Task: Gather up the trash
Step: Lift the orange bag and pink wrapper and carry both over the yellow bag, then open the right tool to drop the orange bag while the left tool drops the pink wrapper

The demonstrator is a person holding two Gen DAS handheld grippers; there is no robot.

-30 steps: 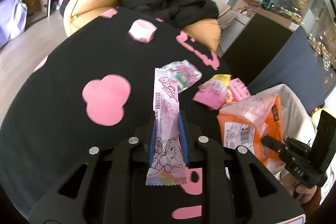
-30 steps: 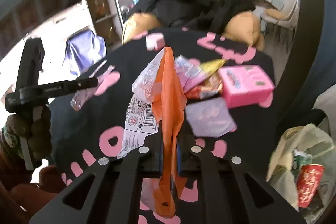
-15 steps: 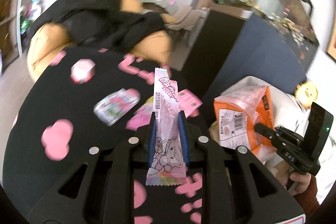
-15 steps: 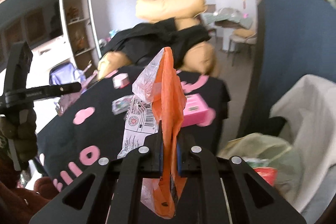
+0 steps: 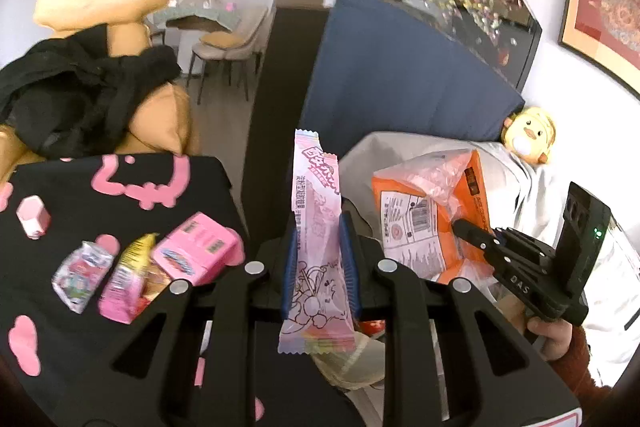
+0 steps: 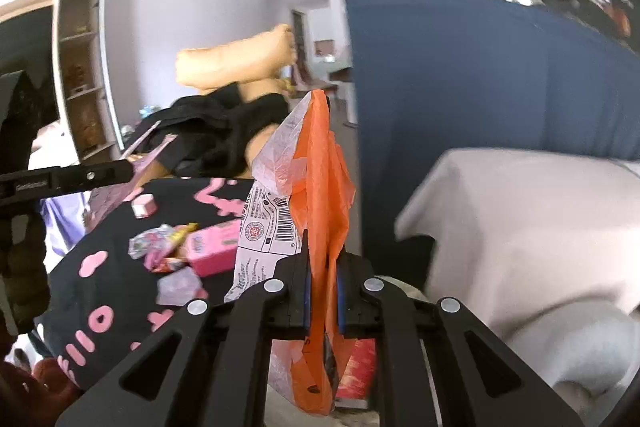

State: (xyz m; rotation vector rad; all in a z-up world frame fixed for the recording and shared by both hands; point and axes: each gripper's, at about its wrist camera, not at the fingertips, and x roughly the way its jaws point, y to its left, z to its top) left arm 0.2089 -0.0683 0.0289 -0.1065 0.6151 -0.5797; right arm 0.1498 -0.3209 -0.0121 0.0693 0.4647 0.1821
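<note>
Pink candy wrapper (image 5: 316,227) stands clamped upright between the left gripper's (image 5: 318,267) jaws.

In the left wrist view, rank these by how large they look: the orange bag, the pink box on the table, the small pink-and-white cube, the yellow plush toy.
1. orange bag, largest, though it sits nearer the camera
2. pink box
3. yellow plush toy; close to the box, so this order is unsure
4. pink-and-white cube, smallest
</note>
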